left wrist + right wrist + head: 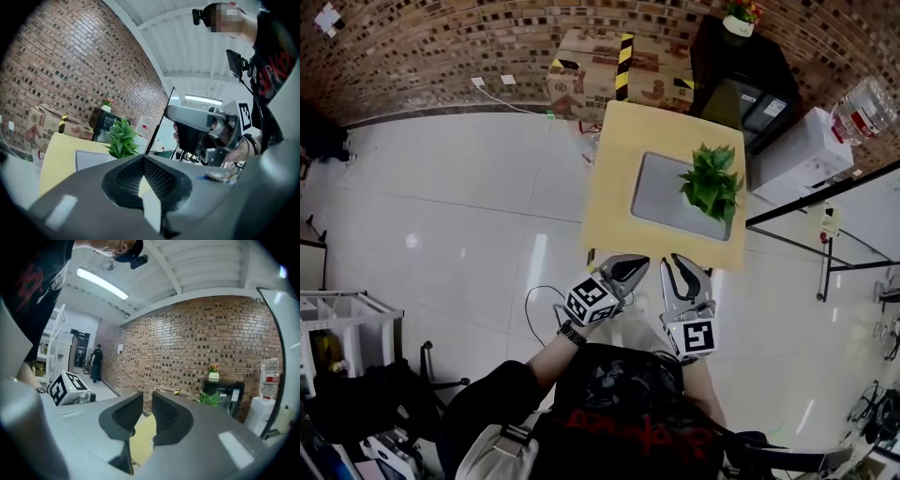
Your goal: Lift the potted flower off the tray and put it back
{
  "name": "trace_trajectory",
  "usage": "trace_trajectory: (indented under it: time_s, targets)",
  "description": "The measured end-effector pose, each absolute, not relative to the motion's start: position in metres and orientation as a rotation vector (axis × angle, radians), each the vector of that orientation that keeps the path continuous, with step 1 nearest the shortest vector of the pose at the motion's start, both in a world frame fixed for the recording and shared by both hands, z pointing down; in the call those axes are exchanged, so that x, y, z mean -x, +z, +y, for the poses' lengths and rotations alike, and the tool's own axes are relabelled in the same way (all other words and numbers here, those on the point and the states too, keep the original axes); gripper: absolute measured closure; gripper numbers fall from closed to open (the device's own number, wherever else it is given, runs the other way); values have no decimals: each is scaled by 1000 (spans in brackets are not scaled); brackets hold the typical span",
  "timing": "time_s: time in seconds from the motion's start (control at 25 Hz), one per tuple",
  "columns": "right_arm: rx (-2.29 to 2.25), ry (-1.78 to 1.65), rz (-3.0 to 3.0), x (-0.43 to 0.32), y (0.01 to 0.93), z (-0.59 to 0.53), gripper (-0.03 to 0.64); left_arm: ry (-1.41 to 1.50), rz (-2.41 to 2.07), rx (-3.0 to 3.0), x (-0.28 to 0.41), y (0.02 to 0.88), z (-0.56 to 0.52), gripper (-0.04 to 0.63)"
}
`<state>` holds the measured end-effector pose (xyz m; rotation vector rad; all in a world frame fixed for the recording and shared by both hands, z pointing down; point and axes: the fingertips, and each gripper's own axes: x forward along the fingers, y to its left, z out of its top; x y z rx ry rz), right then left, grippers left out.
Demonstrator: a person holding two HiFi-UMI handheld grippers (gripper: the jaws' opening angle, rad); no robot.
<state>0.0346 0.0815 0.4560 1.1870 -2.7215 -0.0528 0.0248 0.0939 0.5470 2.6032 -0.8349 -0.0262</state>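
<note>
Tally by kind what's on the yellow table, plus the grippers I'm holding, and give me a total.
Tray: 1
Potted plant: 1
Grippers, left gripper and right gripper: 2
Total: 4

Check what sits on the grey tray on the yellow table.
Only a leafy green potted plant, toward the far right corner of the tray. Its leaves hide most of its pot and the tray surface beneath.

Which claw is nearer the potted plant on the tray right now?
Right. The right claw hangs at the table's near edge, short of the potted plant; the left claw is beside it, farther left.
</note>
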Motion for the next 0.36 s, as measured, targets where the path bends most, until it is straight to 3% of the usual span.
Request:
trace_trajectory:
  time_s: [0.12,0.36]
  targets:
    - [-1161,-1,-2768,-56,454,98,614,-38,-883,-2603,-30,540,108,604]
    - [-1250,-111,-2832,-129,410,96,615,-109,-1046,-2699,-54,486,103,604]
